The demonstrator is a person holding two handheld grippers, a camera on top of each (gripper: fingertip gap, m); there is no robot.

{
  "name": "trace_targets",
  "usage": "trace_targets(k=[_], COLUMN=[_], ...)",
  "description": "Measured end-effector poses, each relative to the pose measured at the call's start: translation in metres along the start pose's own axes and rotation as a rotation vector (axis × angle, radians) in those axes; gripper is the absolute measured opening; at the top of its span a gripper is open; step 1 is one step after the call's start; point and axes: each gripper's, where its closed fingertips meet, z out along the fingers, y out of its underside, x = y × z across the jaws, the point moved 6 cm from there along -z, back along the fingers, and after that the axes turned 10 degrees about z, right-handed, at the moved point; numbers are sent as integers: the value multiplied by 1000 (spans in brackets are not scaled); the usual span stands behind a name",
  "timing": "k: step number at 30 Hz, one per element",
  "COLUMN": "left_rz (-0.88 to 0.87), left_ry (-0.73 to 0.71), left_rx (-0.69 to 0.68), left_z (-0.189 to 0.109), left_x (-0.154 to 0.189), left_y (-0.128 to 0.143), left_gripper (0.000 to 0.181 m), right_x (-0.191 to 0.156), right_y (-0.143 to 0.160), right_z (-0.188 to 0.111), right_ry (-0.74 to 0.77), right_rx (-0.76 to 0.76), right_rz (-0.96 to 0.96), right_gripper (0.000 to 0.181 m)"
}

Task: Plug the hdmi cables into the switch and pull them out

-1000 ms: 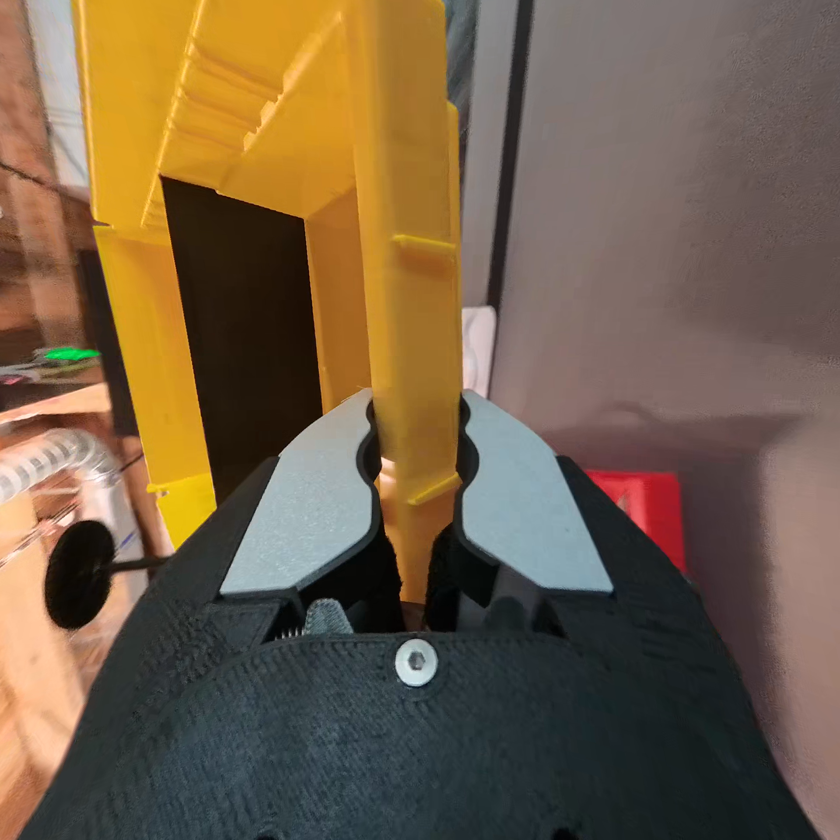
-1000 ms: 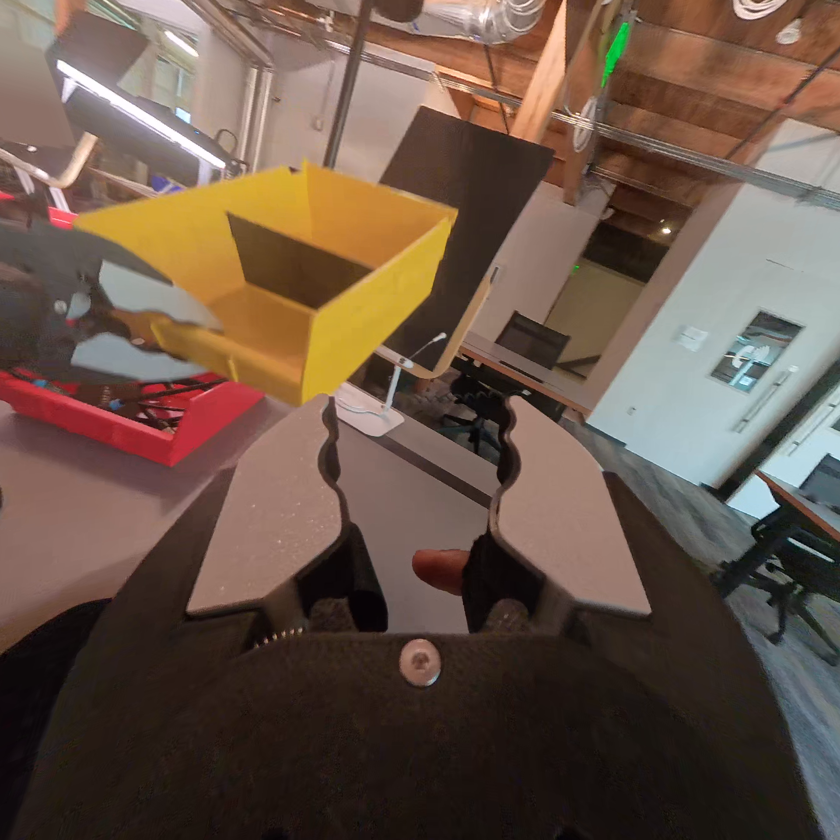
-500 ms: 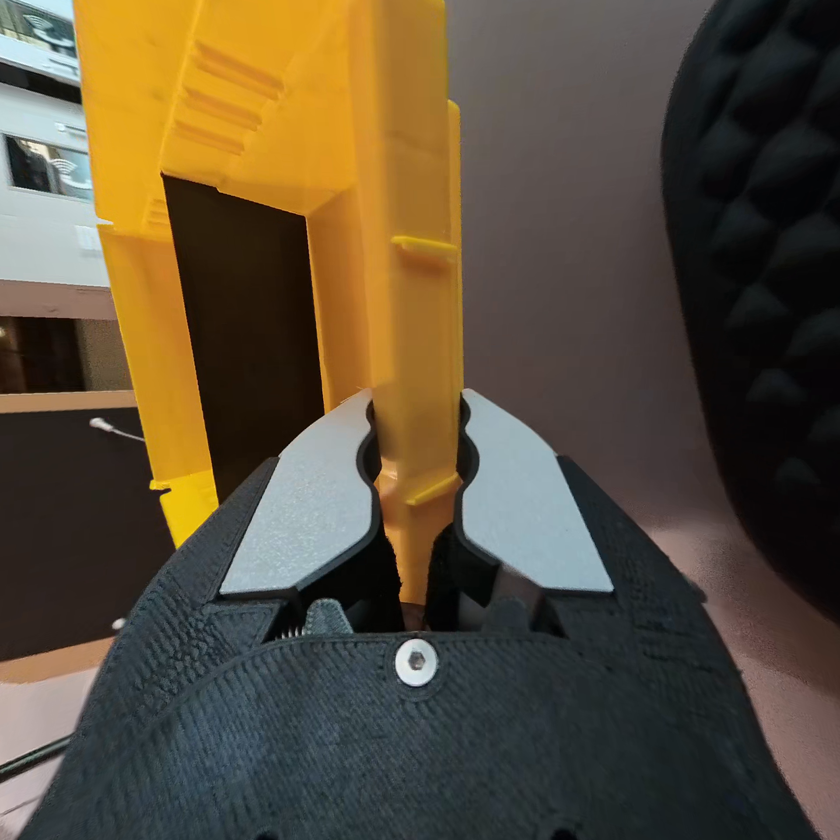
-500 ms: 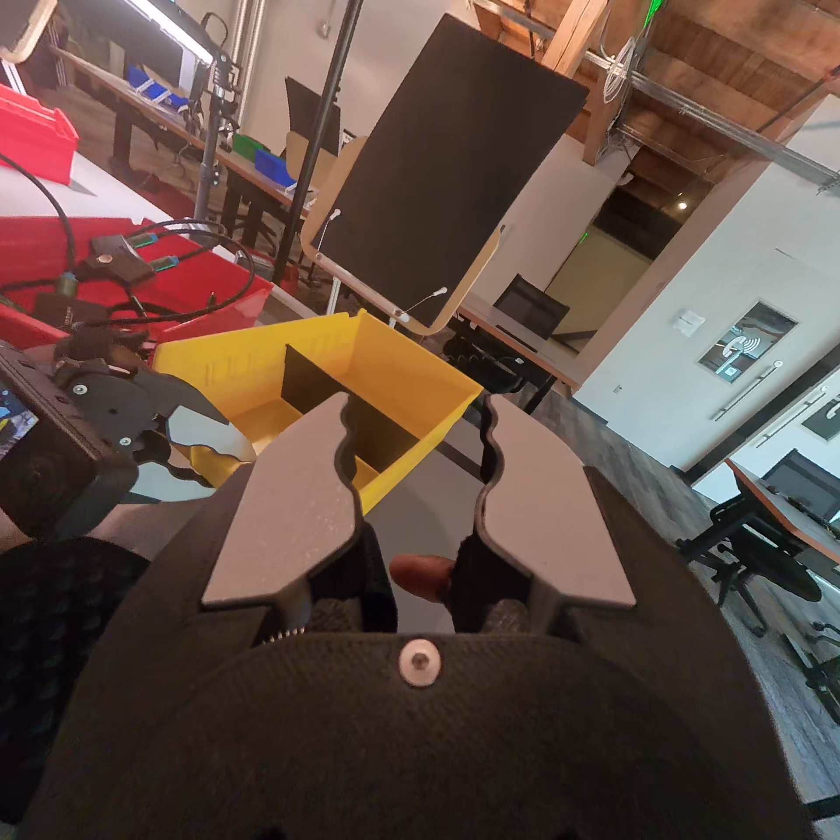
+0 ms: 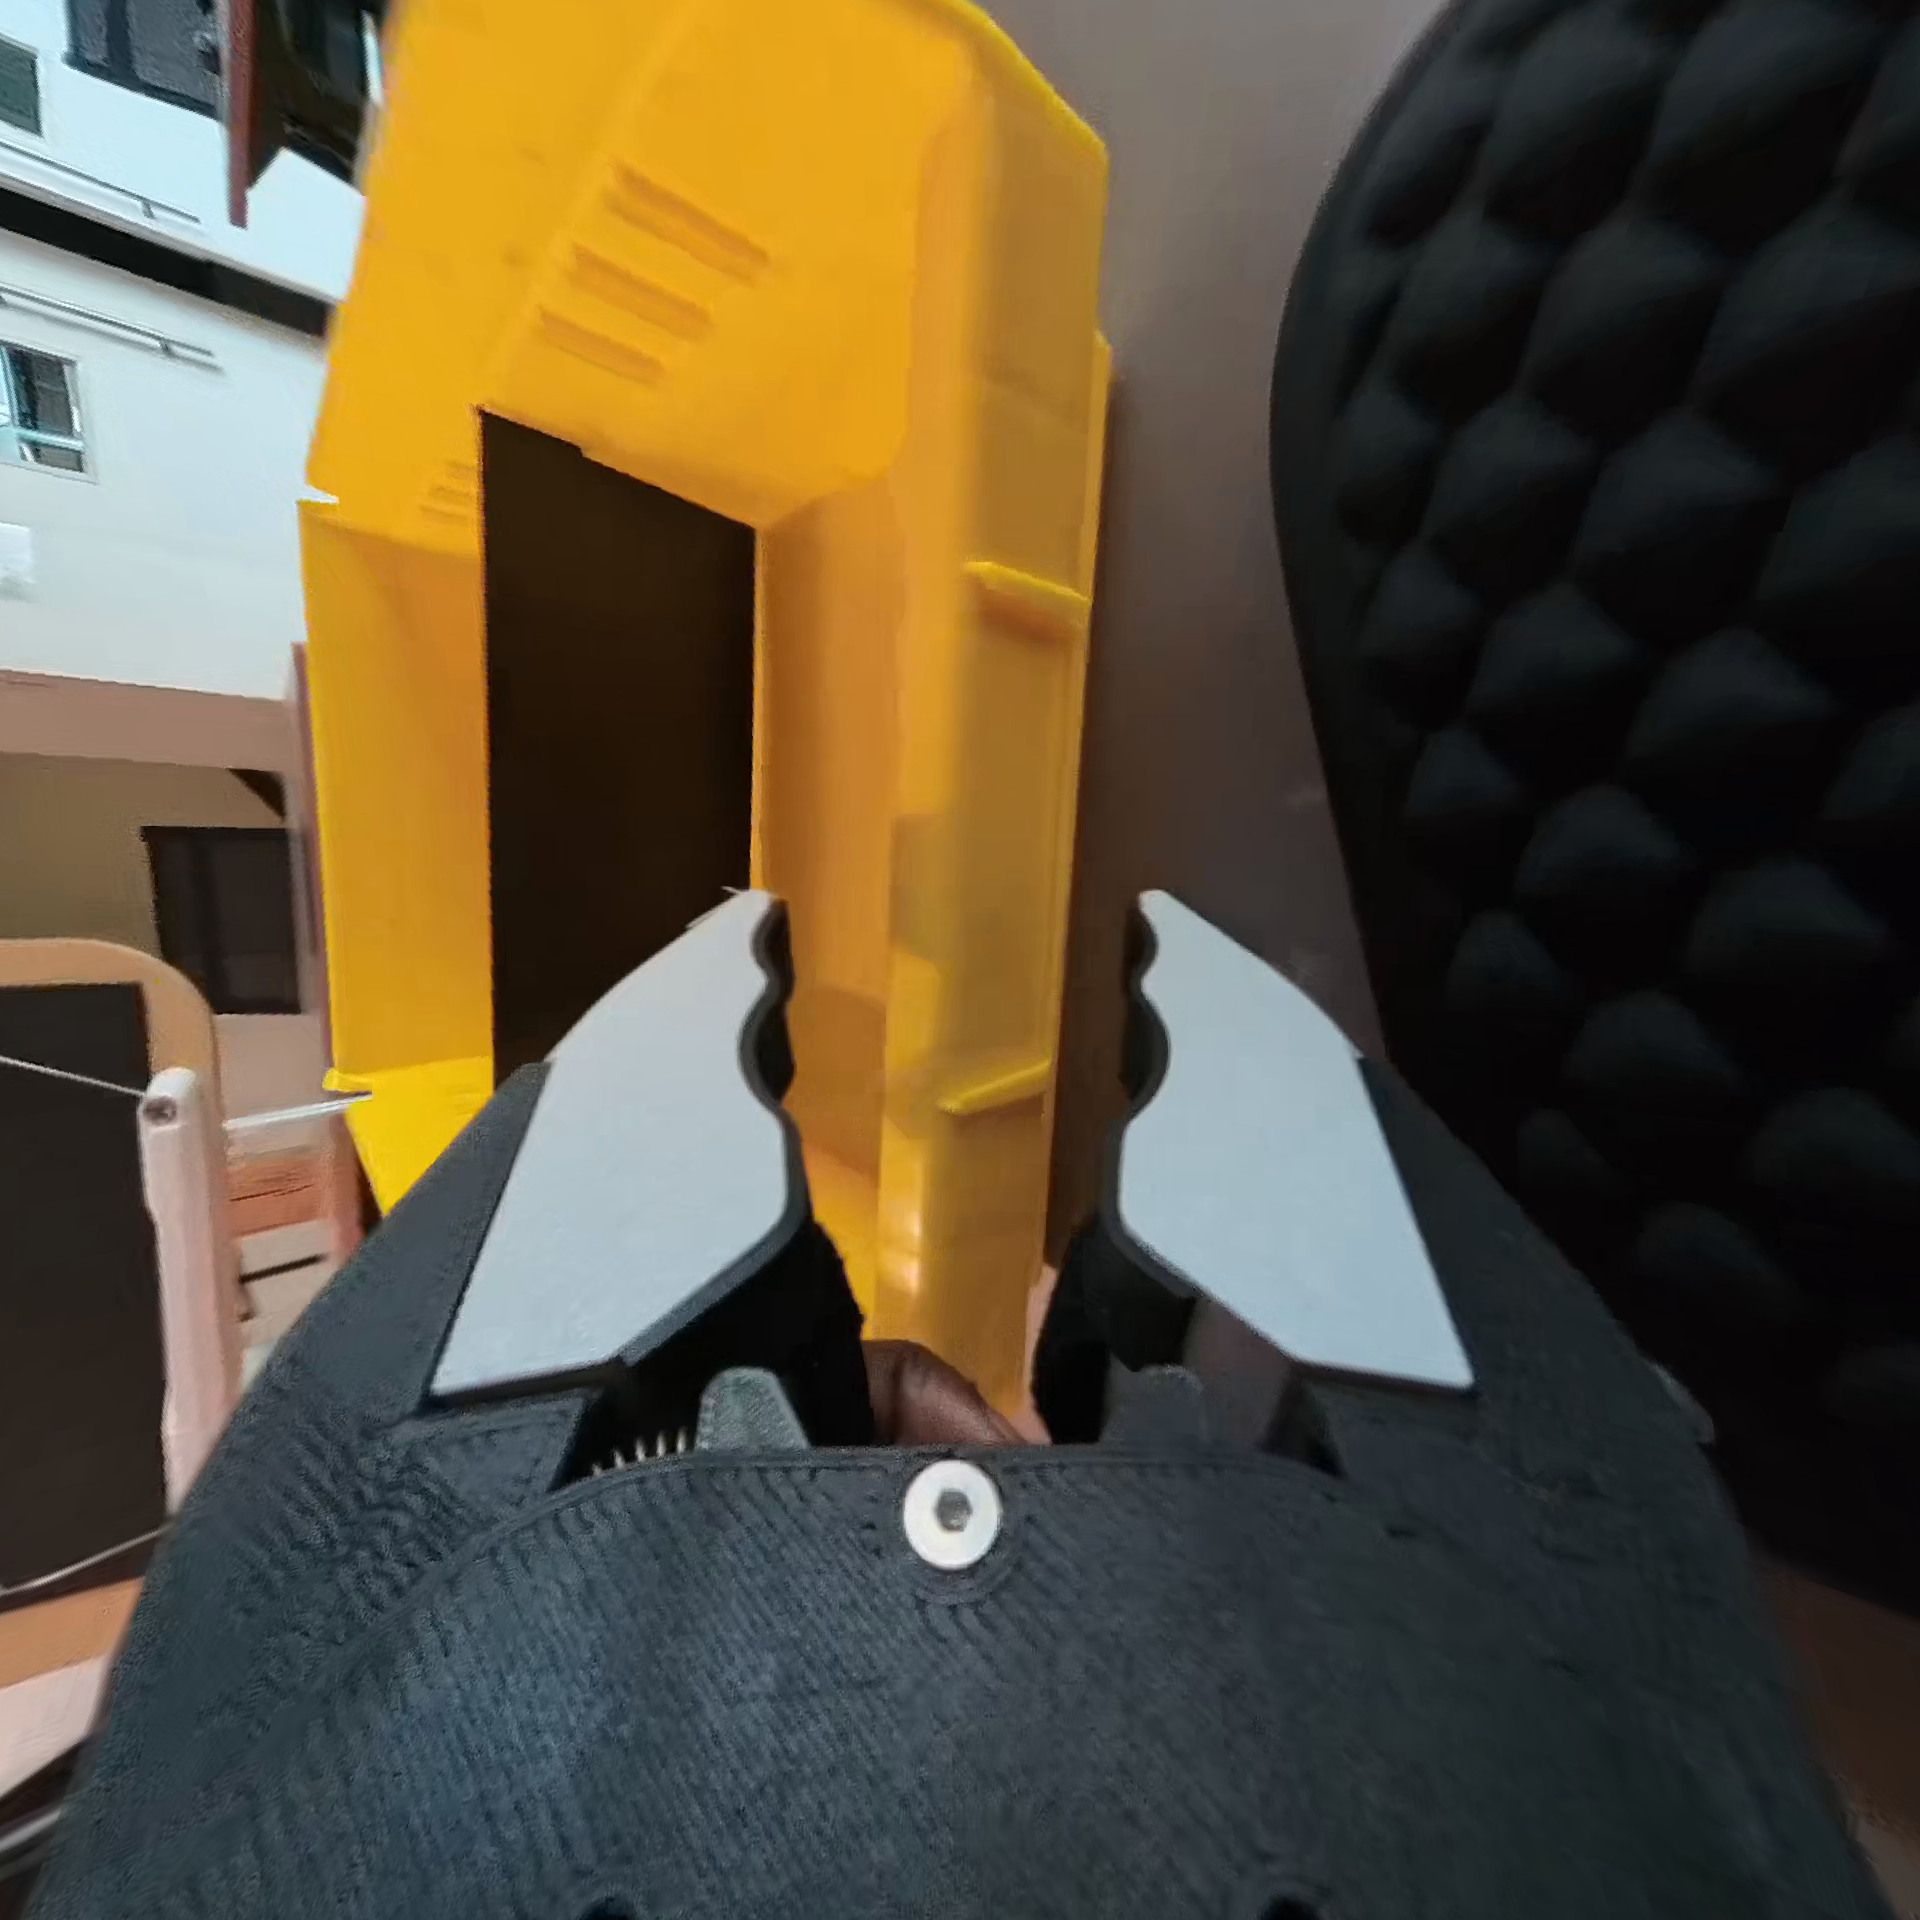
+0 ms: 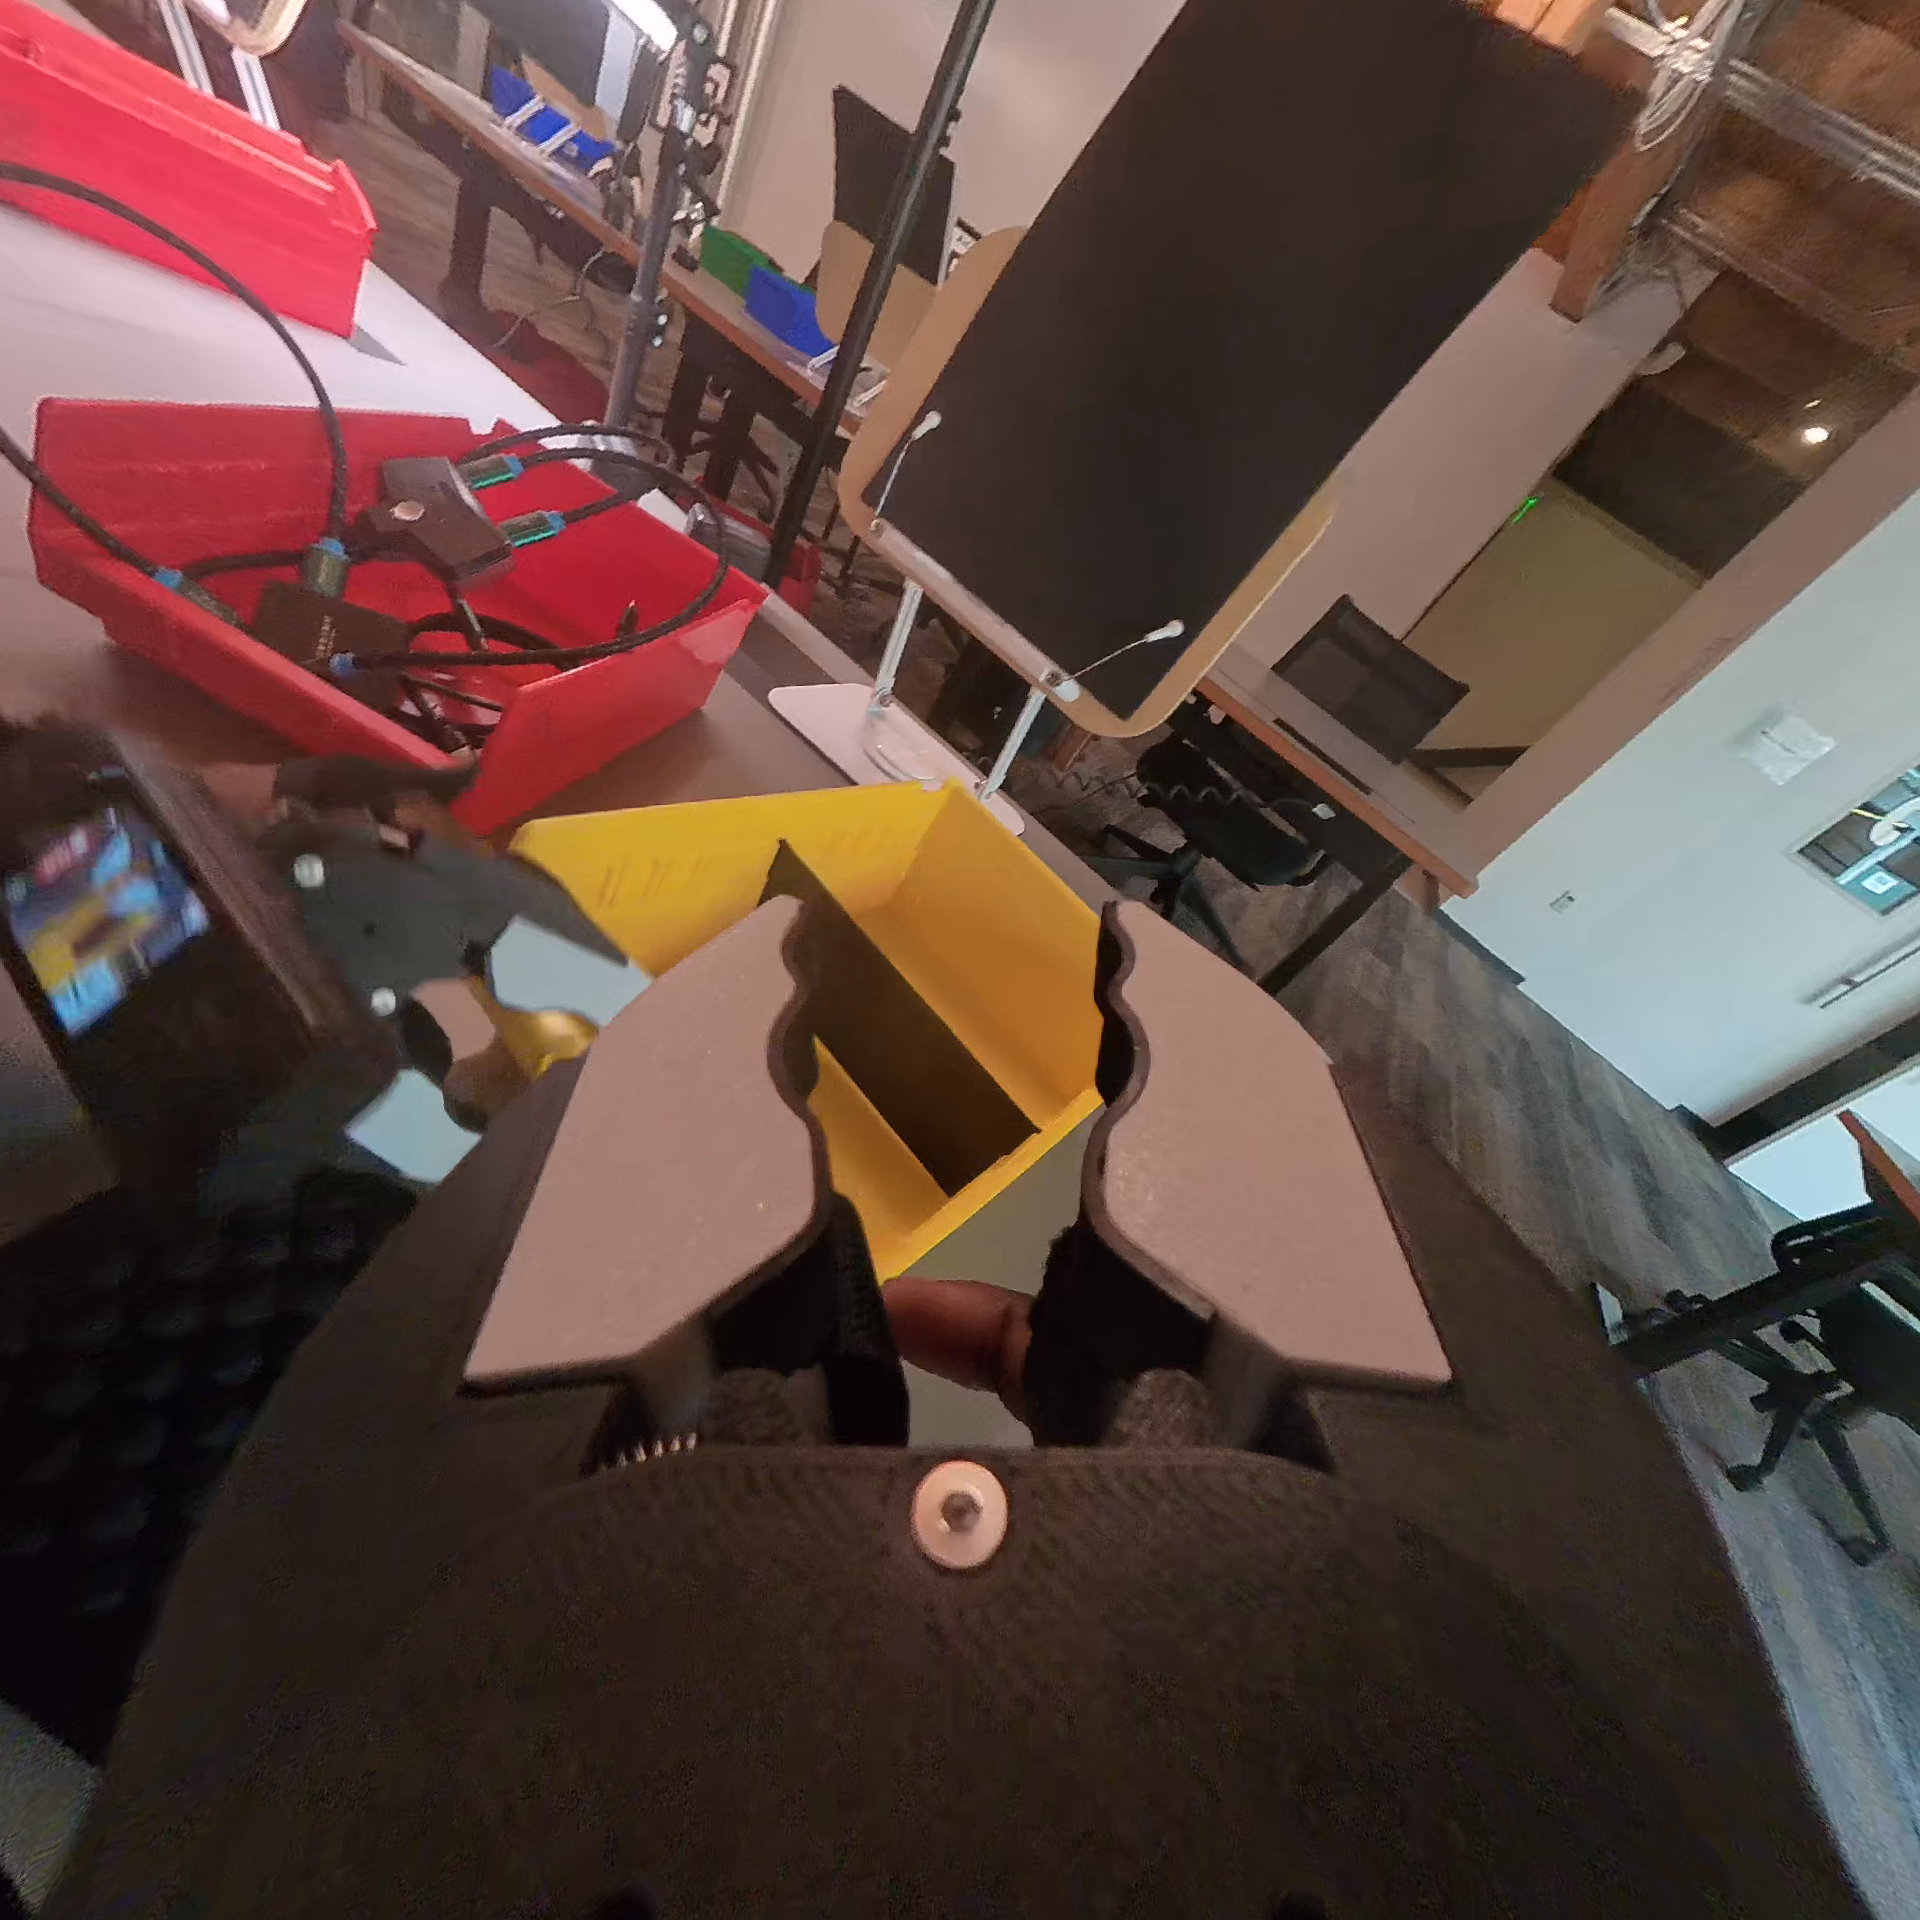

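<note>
In the left wrist view the left gripper (image 5: 956, 935) has its two grey fingers spread apart, with the side wall of the yellow bin (image 5: 727, 312) standing in the gap between them. Neither finger presses on that wall; a sliver of space shows on each side. The yellow bin fills the centre and upper part of this frame, its black divider (image 5: 618, 748) dark inside it. A black studded foam pad (image 5: 1621, 727) takes up the right edge of the frame, and the brown table (image 5: 1195, 260) shows in the strip between bin and pad.

In the right wrist view the right gripper (image 6: 945, 987) also has its fingers parted and holds nothing. Between and beyond its fingertips, in the middle of the frame, the same yellow bin rests on the table, open side up, with the divider across it. At mid-left the left gripper shows again, blurred, its fingers at the near corner of the bin.

The HDMI cables (image 6: 312, 395) lie in the red tray (image 6: 623, 686) at the upper left of the frame, their braided black leads looping over its rim. The switch (image 6: 436, 520), a small black box, sits among them in the tray with connectors plugged into it. A second red bin (image 6: 187, 177) sits farther up and left. A dark panel on a stand (image 6: 1195, 364) leans at upper centre.
</note>
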Motion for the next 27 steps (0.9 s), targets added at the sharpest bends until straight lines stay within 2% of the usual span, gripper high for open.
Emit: trace_targets(k=[3,5,7,10,13,16,22,23,25,27], left_rz=[-137,-225,-310,-407,-467,-485,-460,-461,-477,-497], left_ry=[6,-9,-64,-93,-57,-46,73,107,131,111], left_rx=[113,160,140,-12,-187,-283,-451,-462,-447,-436], left_z=[-35,-63,-88,-111,-121,-125,-120,-119,-120,-124], left_x=[-10,-14,-18,-14,-2,7,28,33,39,41], left_y=[2,15,43,104,159,192,231,235,239,244], left_gripper=[78,80,78,76,75,67,53,48,32,33], right_x=[-14,-28,-44,-72,-91,-98,-91,-87,-81,-72], right_y=[7,19,35,63,89,113,144,147,148,152], right_z=[8,17,29,53,84,107,115,115,113,108], right_ry=[-94,-187,-275,-426,-457,-454,-398,-376,-390,-393], right_rx=[-73,-177,-306,-507,-642,-728,-880,-895,-908,-941], right_rz=[-15,-41,-85,-144,-200,-219,-307,-321,-278,-236], right_gripper=[56,60,60,60,61,60,39,32,31,32])
